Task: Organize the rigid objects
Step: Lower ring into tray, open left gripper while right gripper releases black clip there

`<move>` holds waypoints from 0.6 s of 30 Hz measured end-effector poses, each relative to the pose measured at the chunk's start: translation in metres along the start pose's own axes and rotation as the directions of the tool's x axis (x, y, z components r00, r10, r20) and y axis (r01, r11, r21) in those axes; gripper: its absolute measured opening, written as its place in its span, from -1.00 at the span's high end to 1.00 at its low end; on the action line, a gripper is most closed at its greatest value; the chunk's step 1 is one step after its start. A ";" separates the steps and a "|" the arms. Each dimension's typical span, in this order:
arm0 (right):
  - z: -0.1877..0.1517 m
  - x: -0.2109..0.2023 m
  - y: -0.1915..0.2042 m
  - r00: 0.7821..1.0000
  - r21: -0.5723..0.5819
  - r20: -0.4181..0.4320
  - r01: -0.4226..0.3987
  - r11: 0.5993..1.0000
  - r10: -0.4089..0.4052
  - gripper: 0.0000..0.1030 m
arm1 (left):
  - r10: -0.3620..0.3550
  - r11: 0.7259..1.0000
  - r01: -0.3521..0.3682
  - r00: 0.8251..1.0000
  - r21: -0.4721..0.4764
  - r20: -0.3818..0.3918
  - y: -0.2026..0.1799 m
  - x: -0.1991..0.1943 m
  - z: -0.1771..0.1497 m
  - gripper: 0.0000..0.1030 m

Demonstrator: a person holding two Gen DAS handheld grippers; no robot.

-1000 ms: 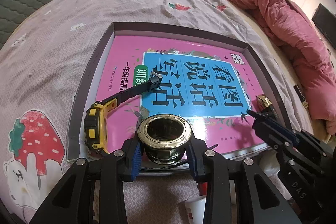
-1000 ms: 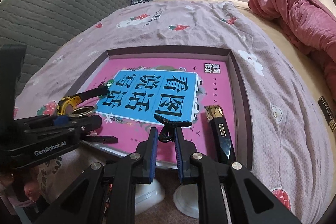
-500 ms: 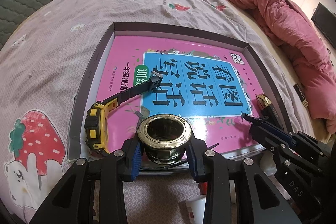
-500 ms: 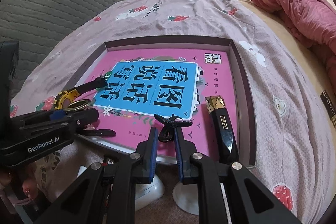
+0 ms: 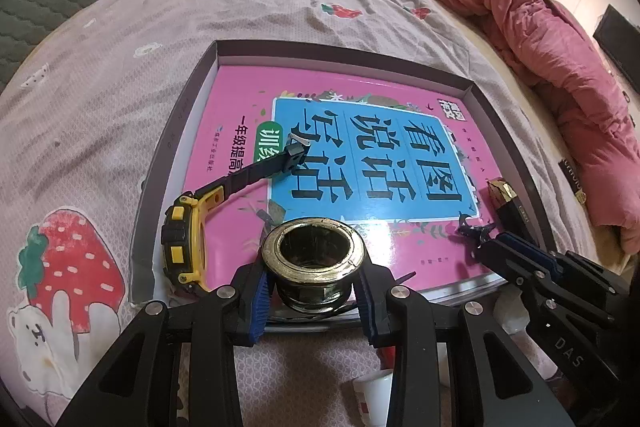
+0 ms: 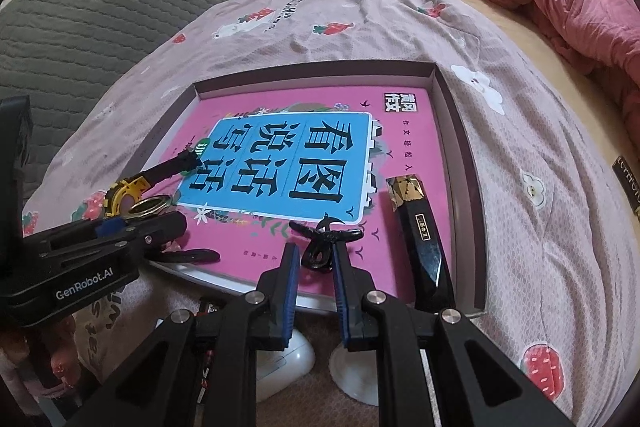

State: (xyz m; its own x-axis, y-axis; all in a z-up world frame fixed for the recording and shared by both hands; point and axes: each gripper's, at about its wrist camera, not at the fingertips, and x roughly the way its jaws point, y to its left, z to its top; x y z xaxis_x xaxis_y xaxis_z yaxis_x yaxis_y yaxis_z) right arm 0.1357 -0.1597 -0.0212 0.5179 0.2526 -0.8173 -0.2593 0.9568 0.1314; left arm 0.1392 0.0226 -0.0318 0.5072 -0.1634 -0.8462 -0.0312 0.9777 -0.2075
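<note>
While clamped in left tool (image 5: 314, 301), brass ring (image 5: 313, 259) — over pink book (image 5: 240, 99)

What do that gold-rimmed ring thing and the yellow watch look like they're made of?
The ring thing held in the left gripper looks like metal: its gold rim is shiny and reflective, the body below dark and glossy. The yellow watch looks like matte plastic or rubber, with a dull black strap.

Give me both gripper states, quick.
Left gripper: closed on the brass-rimmed jar.
Right gripper: closed on the black clip.
</note>
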 end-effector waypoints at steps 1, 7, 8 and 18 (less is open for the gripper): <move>0.000 0.000 0.000 1.000 0.000 -0.001 0.000 1.000 0.000 0.68 | 0.000 1.000 0.000 1.000 0.001 0.000 0.000 0.000 0.000 0.28; -0.001 -0.003 -0.001 1.000 0.009 0.006 0.004 1.000 -0.004 0.68 | 0.005 1.000 -0.005 1.000 0.009 -0.003 -0.001 -0.001 0.000 0.28; -0.001 -0.004 -0.002 1.000 0.016 0.009 0.002 1.000 -0.002 0.68 | 0.004 1.000 -0.004 1.000 0.009 -0.003 -0.001 -0.001 0.000 0.28; -0.011 -0.024 -0.011 0.998 0.057 0.064 -0.027 0.998 0.023 0.60 | 0.002 1.000 -0.002 1.000 0.013 -0.004 -0.001 -0.001 0.000 0.28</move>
State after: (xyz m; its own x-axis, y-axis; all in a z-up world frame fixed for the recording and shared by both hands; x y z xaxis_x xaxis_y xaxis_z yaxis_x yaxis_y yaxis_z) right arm 0.1173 -0.1778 -0.0096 0.5631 0.2838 -0.7761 -0.2264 0.9562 0.1853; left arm 0.1389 0.0216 -0.0312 0.5035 -0.1624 -0.8486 -0.0212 0.9796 -0.2000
